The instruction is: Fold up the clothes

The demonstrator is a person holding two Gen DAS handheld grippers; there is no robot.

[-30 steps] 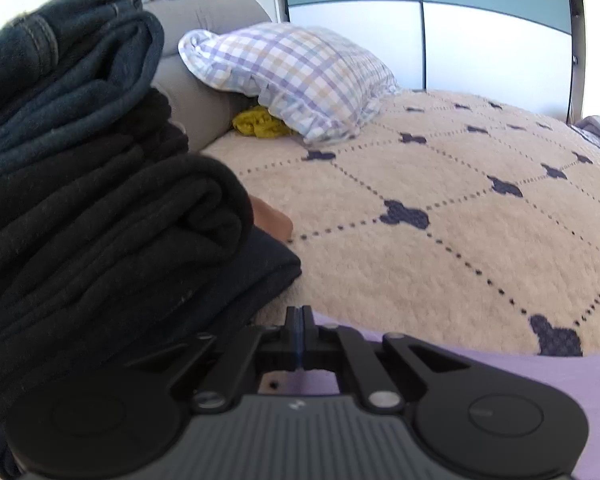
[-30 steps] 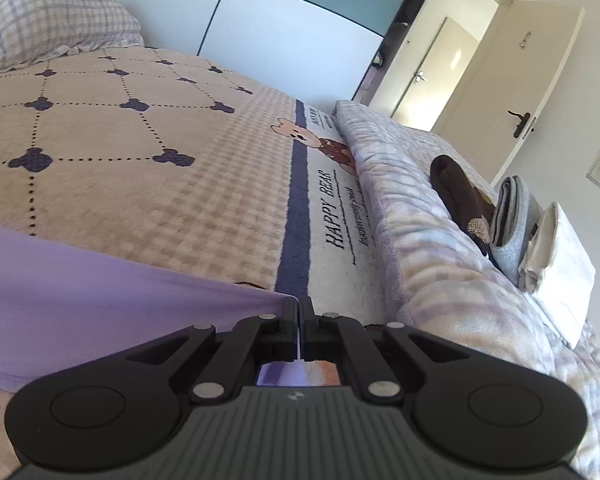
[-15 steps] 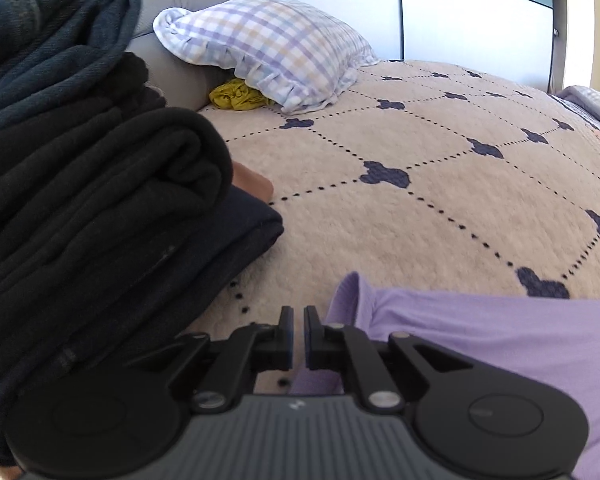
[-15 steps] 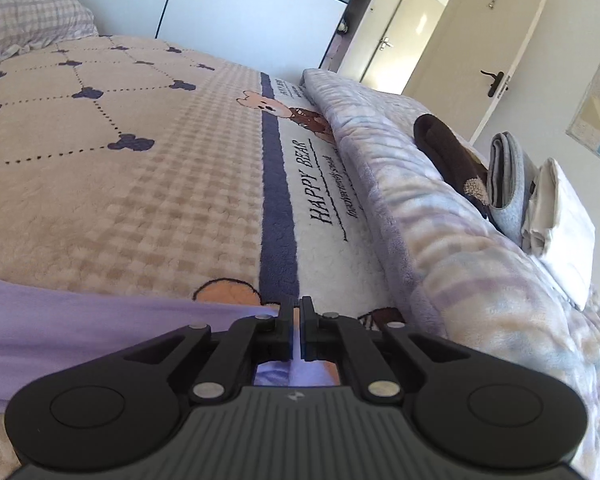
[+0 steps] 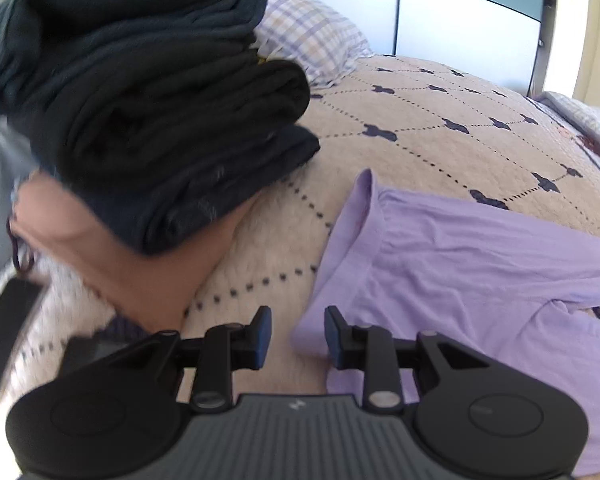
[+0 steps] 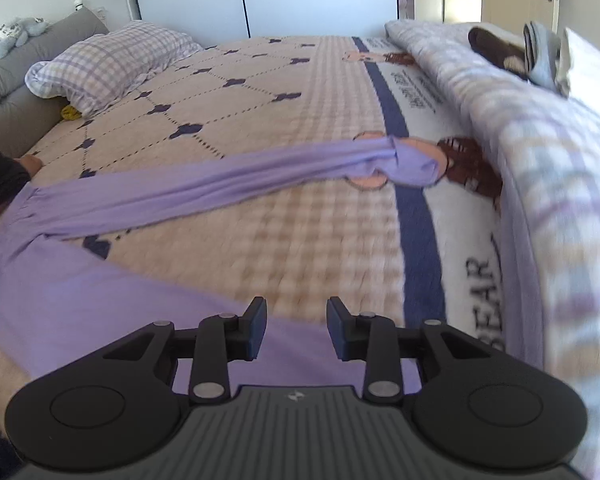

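The left gripper (image 5: pixel 294 336) is matte black, with two round housings flanking a ribbed grey centre plate that bears a small pale logo. Its linkage arms carry silver screws and end in short fingers with blue pads (image 5: pixel 264 334). The right gripper (image 6: pixel 296 328) has the same build, though its pads look darker.

Your left hand-held gripper (image 5: pixel 294 338) hangs over the bed (image 5: pixel 440 148), its jaws opening with nothing between them. The lilac garment (image 5: pixel 480 272) lies flat on the beige quilted blanket, its near corner just beside the right fingertip (image 5: pixel 332 334). To your left a stack of folded dark clothes (image 5: pixel 160 112) rests on a peach-coloured piece (image 5: pixel 140 268). A checked pillow (image 5: pixel 316 36) shows behind the stack, partly hidden.
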